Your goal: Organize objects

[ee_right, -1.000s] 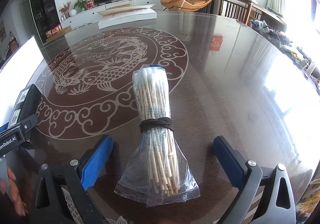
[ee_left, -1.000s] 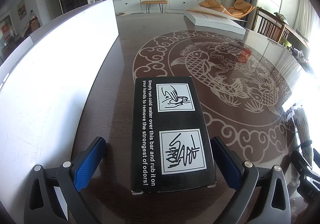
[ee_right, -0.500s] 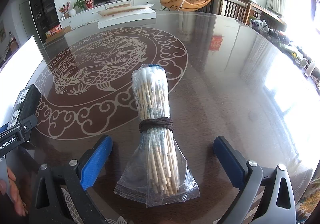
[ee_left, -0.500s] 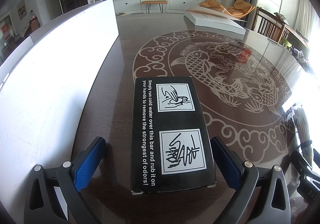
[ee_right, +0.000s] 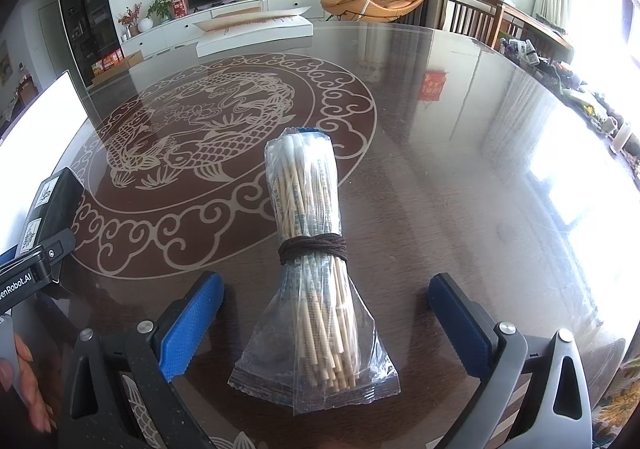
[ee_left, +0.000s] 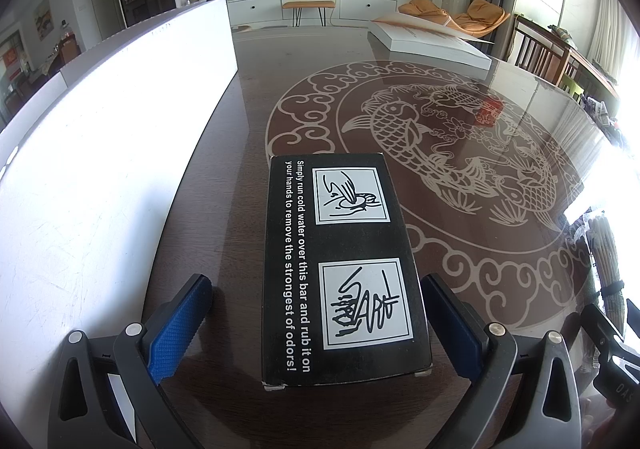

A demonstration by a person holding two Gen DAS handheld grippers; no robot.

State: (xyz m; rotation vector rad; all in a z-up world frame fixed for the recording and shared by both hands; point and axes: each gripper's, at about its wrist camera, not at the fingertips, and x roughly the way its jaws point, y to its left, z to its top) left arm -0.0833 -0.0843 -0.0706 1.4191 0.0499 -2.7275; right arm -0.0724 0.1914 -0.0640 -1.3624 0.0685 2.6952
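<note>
Lying flat on the glossy table (ee_left: 248, 97), the black box (ee_left: 344, 269) sits between the wide-open fingers of the left gripper (ee_left: 316, 319), untouched. Right of it, the right gripper (ee_right: 326, 319) gapes equally wide around the near end of a bagged bundle of sticks (ee_right: 312, 249), holding nothing.

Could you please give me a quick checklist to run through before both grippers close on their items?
1. Left gripper open: ok.
2. Black box centred between its fingers: not ok, it sits nearer the right one.
3. Right gripper open: ok.
4. Swab bundle between its fingers: ok.
5. Both items flat on the table: ok.
6. Grippers clear of each other: ok.
</note>
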